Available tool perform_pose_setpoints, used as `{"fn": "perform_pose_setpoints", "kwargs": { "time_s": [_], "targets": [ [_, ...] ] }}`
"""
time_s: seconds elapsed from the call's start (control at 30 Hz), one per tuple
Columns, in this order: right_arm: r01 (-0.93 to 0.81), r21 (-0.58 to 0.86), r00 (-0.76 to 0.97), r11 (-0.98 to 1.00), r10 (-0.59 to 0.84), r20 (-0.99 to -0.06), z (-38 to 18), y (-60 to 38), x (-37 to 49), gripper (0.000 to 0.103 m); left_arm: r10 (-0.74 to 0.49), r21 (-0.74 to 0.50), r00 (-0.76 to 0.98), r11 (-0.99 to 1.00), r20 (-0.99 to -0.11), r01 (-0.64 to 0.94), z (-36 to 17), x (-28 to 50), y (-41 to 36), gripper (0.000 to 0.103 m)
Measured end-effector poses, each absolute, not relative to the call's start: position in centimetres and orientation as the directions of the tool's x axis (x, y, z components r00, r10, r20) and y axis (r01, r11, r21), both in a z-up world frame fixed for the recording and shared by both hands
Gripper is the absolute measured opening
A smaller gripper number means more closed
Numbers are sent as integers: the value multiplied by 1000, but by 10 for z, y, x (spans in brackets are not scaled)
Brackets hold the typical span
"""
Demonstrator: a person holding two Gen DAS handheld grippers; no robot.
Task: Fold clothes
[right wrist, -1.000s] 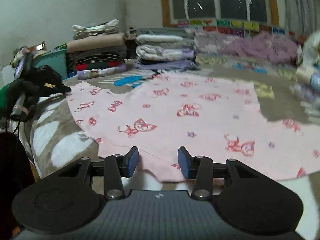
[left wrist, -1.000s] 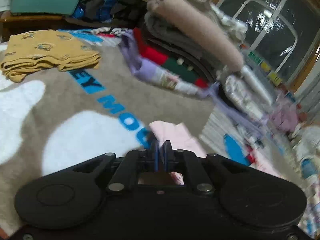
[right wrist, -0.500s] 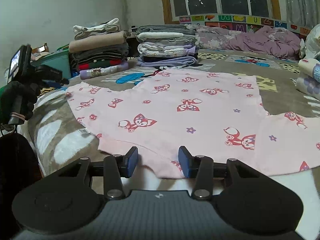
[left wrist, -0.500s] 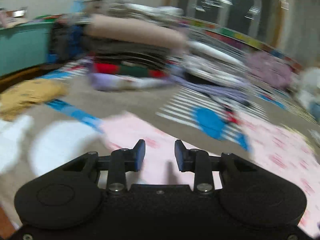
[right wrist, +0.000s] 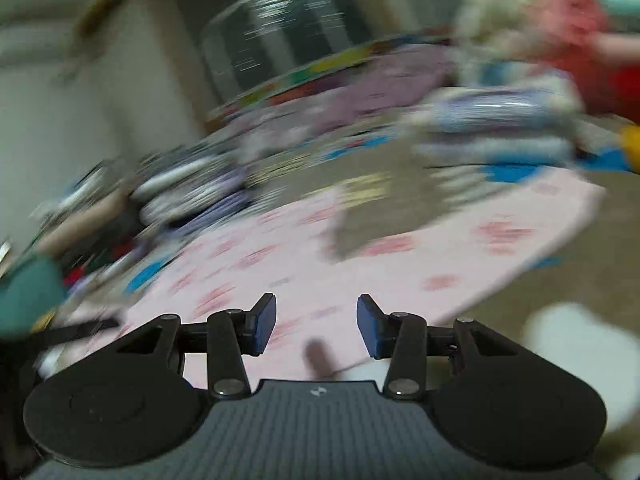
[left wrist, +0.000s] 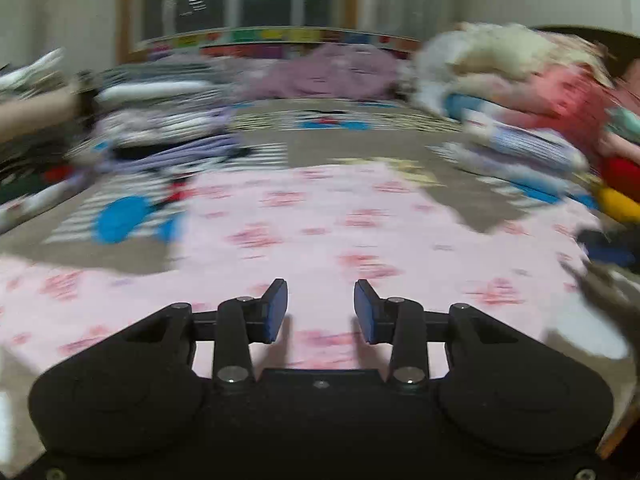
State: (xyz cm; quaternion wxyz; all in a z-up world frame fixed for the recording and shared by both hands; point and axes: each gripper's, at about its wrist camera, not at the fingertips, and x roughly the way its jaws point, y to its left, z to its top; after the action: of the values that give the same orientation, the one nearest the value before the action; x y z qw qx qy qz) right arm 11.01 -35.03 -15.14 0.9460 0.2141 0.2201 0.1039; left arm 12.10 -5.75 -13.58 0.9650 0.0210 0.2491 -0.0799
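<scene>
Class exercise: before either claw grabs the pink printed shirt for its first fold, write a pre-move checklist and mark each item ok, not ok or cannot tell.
1. Pink shirt spread flat on the blanket: ok.
2. Left claw empty, jaws opening: ok.
3. Right claw open and empty: ok.
4. Views sharp enough to aim: not ok, both blurred.
5. Shirt's hem edge located: cannot tell.
6. Folded stacks lying off the shirt: ok.

Pink shirt [left wrist: 320,232] lies flat on blanket [left wrist: 360,148].
</scene>
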Motion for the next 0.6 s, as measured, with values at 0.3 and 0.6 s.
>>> {"fn": "perform_pose_setpoints", "kwargs": {
  "time_s": [0.3,0.6],
  "targets": [
    [256,752,920,608,85,-382,-190,-479,140,46,-325,-6,801,928,-502,373,-149,133,-153,35],
    [249,830,918,499,150,-366,-210,-505,183,14,-304,-30,789,939,-534,342,-164,139,-158,36]
  ]
}}
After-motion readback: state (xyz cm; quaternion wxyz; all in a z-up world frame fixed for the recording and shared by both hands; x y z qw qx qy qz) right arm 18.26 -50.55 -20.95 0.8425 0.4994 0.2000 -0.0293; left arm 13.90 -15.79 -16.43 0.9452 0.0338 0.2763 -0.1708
